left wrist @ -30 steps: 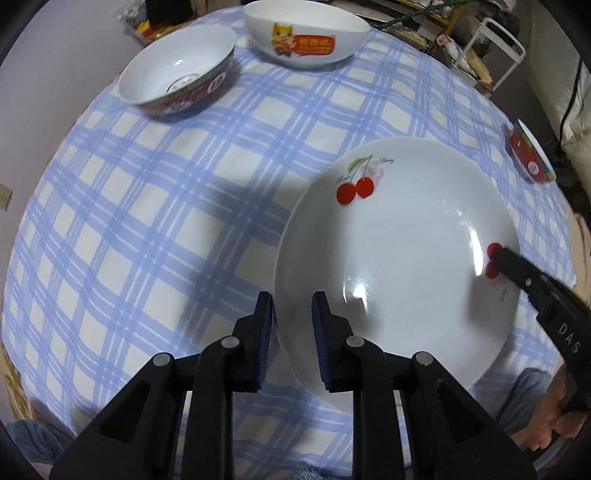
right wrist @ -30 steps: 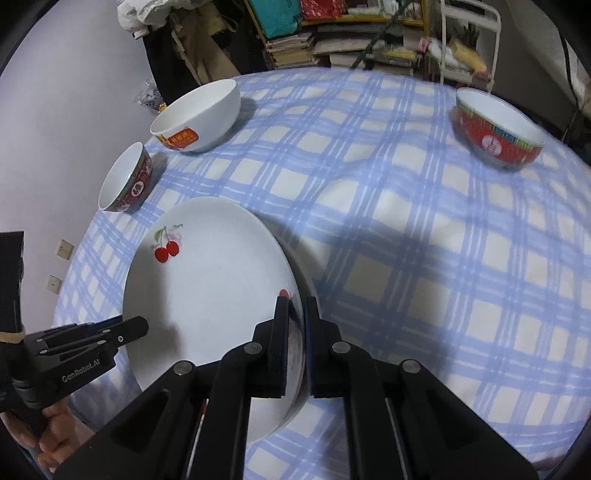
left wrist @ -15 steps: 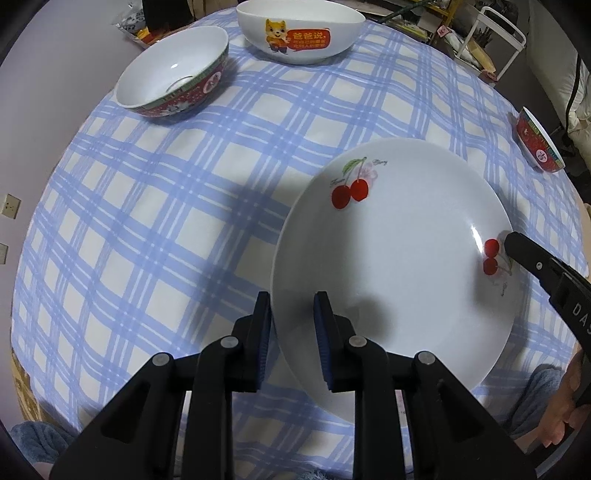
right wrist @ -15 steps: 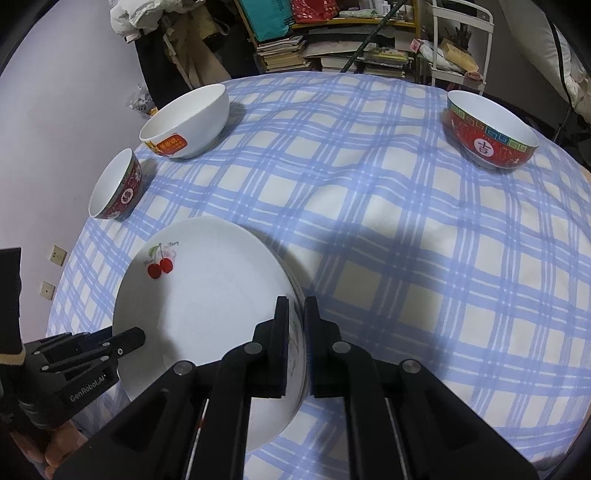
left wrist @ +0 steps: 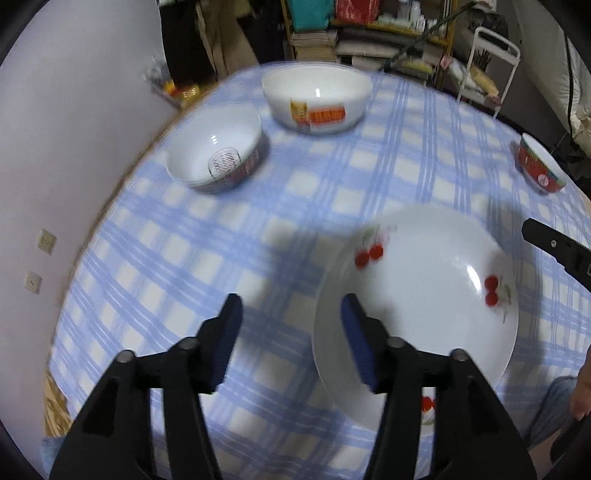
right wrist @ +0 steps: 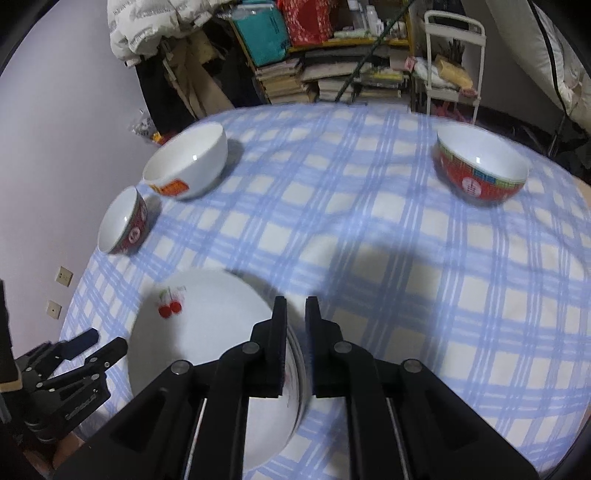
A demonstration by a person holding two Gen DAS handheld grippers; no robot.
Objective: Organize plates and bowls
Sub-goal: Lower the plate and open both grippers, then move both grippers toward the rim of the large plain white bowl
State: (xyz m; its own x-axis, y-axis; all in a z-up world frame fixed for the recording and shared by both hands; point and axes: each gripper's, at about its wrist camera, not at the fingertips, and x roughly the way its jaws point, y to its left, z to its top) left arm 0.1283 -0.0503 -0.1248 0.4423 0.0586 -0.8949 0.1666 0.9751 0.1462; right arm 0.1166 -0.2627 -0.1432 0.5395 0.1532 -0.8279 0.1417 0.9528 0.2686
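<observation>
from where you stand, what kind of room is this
Most likely a lived-in home room, not a lab. A table with a blue checked tablecloth holds a cherry plate and household bowls, and behind it stand stacked books and a white puffy jacket.

plate (left wrist: 424, 295): white, red cherries | tablecloth (left wrist: 221, 236): blue-white plaid | bowl (right wrist: 480, 173): red
</observation>
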